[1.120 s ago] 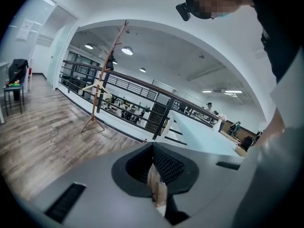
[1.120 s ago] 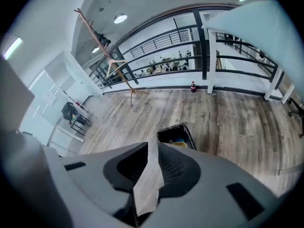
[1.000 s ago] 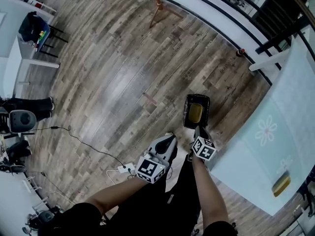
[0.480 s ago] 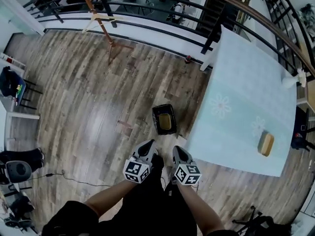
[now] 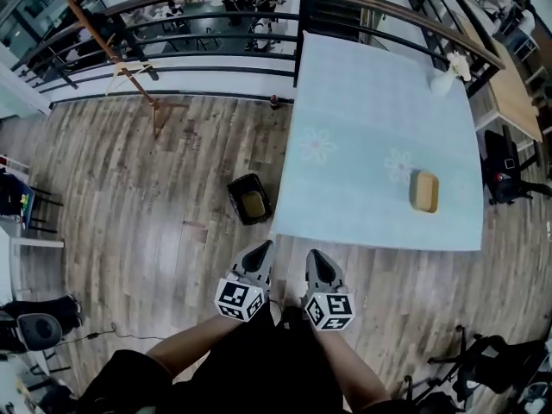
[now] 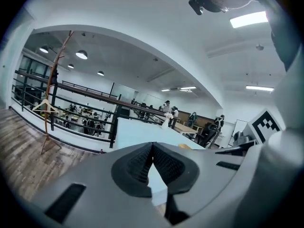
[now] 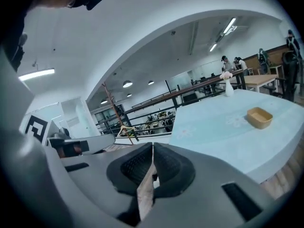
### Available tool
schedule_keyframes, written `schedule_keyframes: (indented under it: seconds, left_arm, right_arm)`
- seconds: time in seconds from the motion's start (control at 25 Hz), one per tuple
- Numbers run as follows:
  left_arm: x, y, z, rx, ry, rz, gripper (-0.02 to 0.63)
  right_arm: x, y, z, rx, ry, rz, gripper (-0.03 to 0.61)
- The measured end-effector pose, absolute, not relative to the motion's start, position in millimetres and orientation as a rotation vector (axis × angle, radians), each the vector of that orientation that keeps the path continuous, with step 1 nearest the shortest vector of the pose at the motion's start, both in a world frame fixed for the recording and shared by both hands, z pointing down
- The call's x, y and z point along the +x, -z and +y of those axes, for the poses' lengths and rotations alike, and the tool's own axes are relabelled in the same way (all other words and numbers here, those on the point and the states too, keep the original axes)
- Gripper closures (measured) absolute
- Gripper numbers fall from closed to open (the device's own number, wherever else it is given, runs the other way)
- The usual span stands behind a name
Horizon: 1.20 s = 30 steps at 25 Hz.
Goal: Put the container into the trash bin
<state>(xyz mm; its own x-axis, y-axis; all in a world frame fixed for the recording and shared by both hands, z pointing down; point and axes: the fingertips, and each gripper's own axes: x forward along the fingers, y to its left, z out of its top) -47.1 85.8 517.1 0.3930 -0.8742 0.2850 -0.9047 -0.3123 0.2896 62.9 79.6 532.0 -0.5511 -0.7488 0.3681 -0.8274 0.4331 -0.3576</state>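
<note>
- Both tongs sit close in front of the person's body, well short of anything to grasp: the left tongs have their ribbed pads pressed together at the tips with nothing between them, and the right tongs are likewise closed and empty, only floor showing past the seam.
- Ahead and to the right stands the pale blue flower-printed cloth-covered bench.
- A black rectangular trash bin stands on the wooden floor just beside the bench's left edge, already holding something yellowish.
- One small tan shallow rectangular container rests on the bench near its right side, well apart from both tongs and the bin.
- It looks light, stiff and thin-walled, probably smooth, so pinching one side wall over the rim seems the surest hold.
</note>
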Motion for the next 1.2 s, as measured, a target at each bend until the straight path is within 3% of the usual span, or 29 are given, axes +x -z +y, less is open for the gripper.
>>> schedule_keyframes:
  seconds: [0.68,1.2]
  left_arm:
    - [248,-481,140,2.495,-0.163,-1.207,0.603]
    - [371,-499,60,2.533,-0.152,-0.979,0.603]
  right_arm:
    - [342,-495,158,1.797,-0.739,-2.444,0.541]
    - [468,-513,83,1.979,-0.717,-2.214,0.540]
